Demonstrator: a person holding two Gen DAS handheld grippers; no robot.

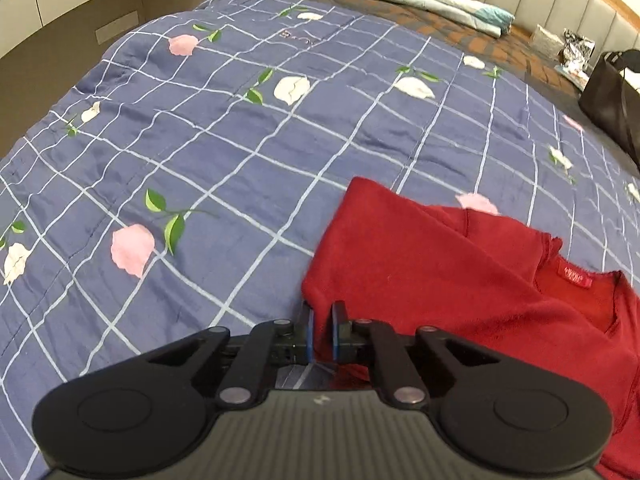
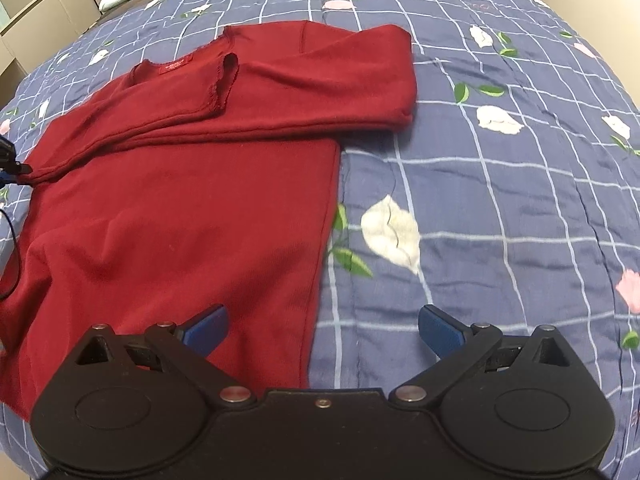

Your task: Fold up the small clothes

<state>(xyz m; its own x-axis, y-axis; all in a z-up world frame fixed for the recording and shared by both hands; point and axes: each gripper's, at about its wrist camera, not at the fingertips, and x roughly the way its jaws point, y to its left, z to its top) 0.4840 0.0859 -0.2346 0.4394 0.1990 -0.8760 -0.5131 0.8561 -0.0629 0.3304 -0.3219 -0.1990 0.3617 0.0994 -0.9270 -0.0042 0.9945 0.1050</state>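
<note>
A dark red sweater (image 2: 172, 208) lies flat on the blue flowered quilt (image 2: 500, 184), neck label (image 2: 176, 65) at the far end and a sleeve folded across the chest. In the left wrist view my left gripper (image 1: 322, 322) is shut on the sweater (image 1: 440, 280) at its near left edge, with red cloth pinched between the blue pads. The same gripper shows at the far left of the right wrist view (image 2: 10, 160), at the sweater's side. My right gripper (image 2: 323, 330) stands wide open over the sweater's right hem edge, one finger above the cloth and one above the quilt.
A black bag (image 1: 612, 100) sits on the bed at the right. Folded pale bedding (image 1: 424, 0) and small packets (image 1: 576, 50) lie by the headboard. Beige cabinets (image 1: 80, 8) stand past the bed's left edge. A thin black cable (image 2: 12, 248) hangs at the left.
</note>
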